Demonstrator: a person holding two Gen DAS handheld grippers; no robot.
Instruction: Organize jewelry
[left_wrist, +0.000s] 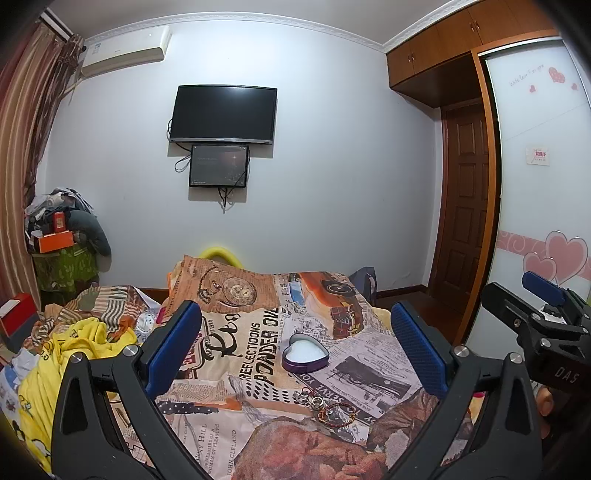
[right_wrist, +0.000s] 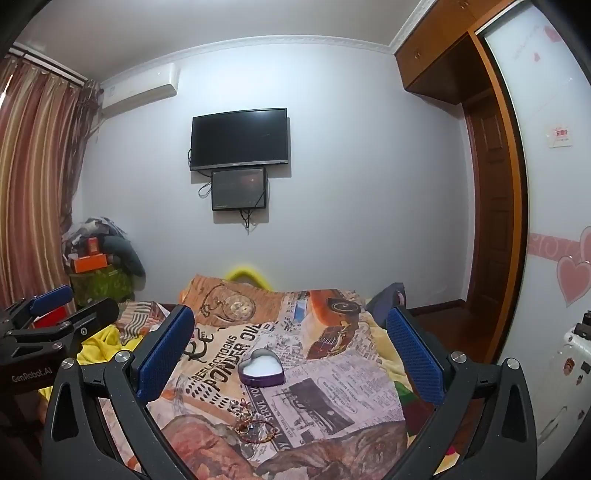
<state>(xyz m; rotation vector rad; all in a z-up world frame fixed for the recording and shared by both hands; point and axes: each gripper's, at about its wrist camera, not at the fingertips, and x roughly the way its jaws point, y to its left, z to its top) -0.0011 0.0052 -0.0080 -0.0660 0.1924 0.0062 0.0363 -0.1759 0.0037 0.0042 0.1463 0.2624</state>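
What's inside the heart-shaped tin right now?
The heart-shaped tin shows only a pale white interior; no jewelry visible in it. The bracelets and rings lie on the blanket nearer the cameras.

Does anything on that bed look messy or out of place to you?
Yes. The jewelry lies in a loose tangle on the printed blanket, outside the heart-shaped tin, which sits open and looks empty. Crumpled yellow clothing is heaped at the left. Nothing looks broken.

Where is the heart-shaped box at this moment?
The heart-shaped box lies open on the printed bedspread, near the middle of both wrist views, just beyond the small pile of jewelry and not touching it.
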